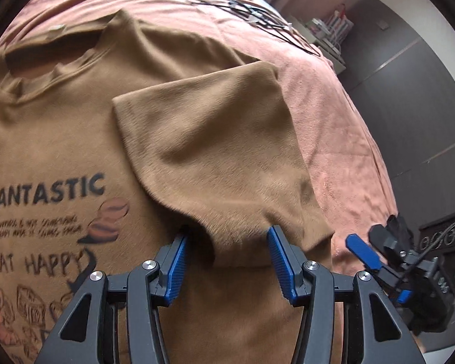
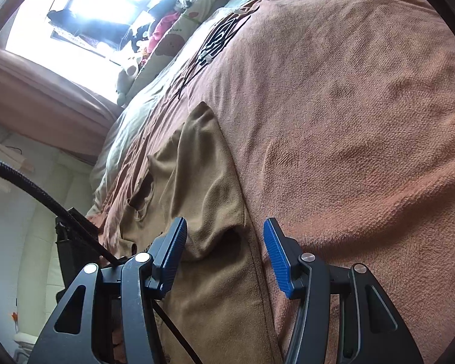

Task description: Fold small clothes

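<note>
Brown T-shirt (image 1: 60, 139) w/ "FANTASTIC" and "CAT HAPPY" print lay face-up on pink blanket (image 1: 333, 139) covering the bed. One sleeve (image 1: 215, 151) was folded in over the chest. Left gripper (image 1: 226, 261) sat at the sleeve's near edge, jaws wide, cloth between them but not pinched. Right gripper (image 2: 224, 254) was over the shirt's side edge, jaws wide too, holding nothing. Black cables (image 1: 257, 15) lay farther up the bed.
</note>
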`<state>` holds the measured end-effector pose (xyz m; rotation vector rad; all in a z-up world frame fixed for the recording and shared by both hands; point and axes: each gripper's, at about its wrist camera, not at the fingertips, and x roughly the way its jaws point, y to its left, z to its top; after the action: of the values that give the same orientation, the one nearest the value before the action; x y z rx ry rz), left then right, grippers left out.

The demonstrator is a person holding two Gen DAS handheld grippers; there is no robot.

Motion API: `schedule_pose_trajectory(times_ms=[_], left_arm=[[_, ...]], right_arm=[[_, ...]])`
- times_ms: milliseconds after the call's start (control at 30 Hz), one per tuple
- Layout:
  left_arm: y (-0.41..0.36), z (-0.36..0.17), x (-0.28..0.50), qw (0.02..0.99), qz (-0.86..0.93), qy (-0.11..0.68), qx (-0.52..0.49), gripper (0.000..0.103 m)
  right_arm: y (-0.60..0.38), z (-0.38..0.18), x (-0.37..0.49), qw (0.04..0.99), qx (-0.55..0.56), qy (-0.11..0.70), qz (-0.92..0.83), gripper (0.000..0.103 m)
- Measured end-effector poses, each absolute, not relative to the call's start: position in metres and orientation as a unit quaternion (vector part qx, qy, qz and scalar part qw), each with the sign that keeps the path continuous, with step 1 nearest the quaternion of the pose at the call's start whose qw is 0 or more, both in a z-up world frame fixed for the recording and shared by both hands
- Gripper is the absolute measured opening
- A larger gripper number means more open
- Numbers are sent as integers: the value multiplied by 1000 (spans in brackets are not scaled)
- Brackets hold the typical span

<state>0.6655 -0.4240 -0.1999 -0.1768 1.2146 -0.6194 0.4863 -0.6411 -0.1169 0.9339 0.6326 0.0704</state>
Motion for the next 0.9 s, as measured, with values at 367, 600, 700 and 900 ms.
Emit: schedule_pose_trajectory(times_ms=[367, 600, 700, 900], left_arm=[[-442, -199, 657, 758, -324, 566, -13, 18], [-434, -163, 655, 743, -340, 575, -28, 18], [-431, -157, 653, 736, -334, 588, -22, 19], [-418, -157, 650, 728, -315, 609, 5, 40]], right_arm=[[-647, -120, 481, 840, 454, 295, 27, 51], [-648, -118, 479, 841, 458, 289, 29, 51], [-644, -117, 482, 843, 452, 290, 33, 51], [-636, -115, 488, 851, 433, 297, 36, 51]])
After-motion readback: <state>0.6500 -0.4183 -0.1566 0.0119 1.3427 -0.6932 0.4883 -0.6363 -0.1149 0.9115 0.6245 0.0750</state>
